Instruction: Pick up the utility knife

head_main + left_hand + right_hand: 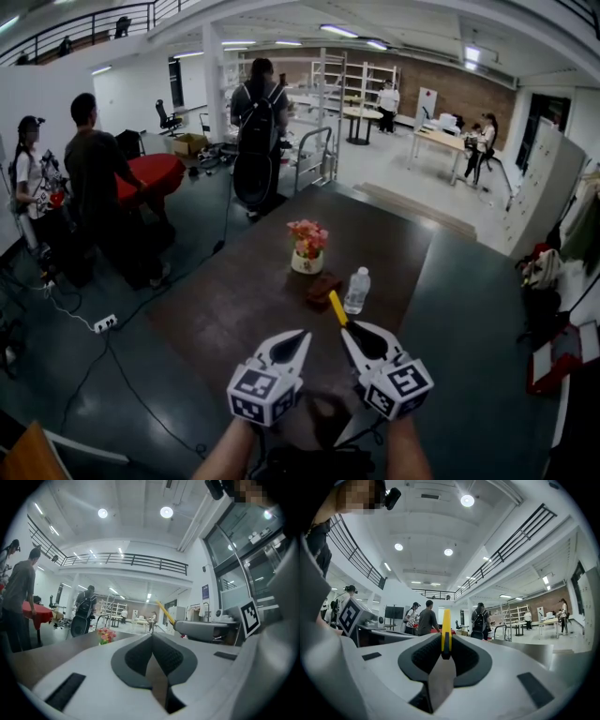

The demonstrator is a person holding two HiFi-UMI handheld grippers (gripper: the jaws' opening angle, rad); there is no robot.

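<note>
The yellow utility knife [337, 307] is clamped between the pads of my right gripper [346, 328] and sticks out forward past the fingertips, above the dark table [234, 300]. In the right gripper view the knife [446, 632] stands on edge between the dark pads, with the right gripper [446, 656] shut on it. My left gripper [305, 335] is held up beside it on the left, its jaws together with nothing in them. The left gripper view shows the left gripper [152, 644] with its pads meeting, and the knife's yellow end [163, 612] off to the right.
On the table ahead stand a pot of pink flowers [307, 248], a clear water bottle [356, 290] and a brown object [323, 286]. A person with a backpack [259, 122] stands at the table's far end. Other people [94, 173] stand at the left.
</note>
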